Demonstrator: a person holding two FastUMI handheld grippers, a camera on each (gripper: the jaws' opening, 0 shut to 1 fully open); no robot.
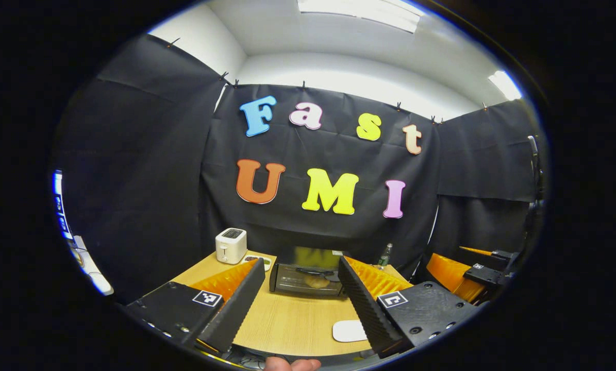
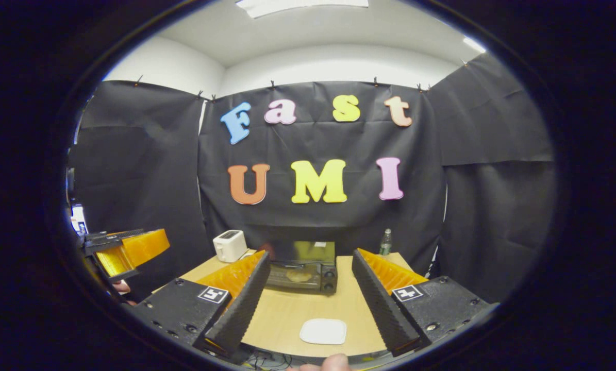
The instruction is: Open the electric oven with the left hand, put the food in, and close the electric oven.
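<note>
Electric oven (image 1: 308, 278) at lower centre of the left gripper view, far side of the surface (image 1: 292, 324), door apparently shut with the food (image 1: 316, 281) a pale round shape behind the glass; judged done or nearly so, nothing obvious left. Toaster (image 1: 231, 245) left of it, bottle (image 1: 385, 255) right, empty white plate (image 2: 323, 331) at bottom centre of the right gripper view. Left hand-held gripper (image 1: 300, 293) and right hand-held gripper (image 2: 308, 288) both spread wide, holding nothing.

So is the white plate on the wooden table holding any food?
No, the white plate lies bare on the wooden table.
</note>
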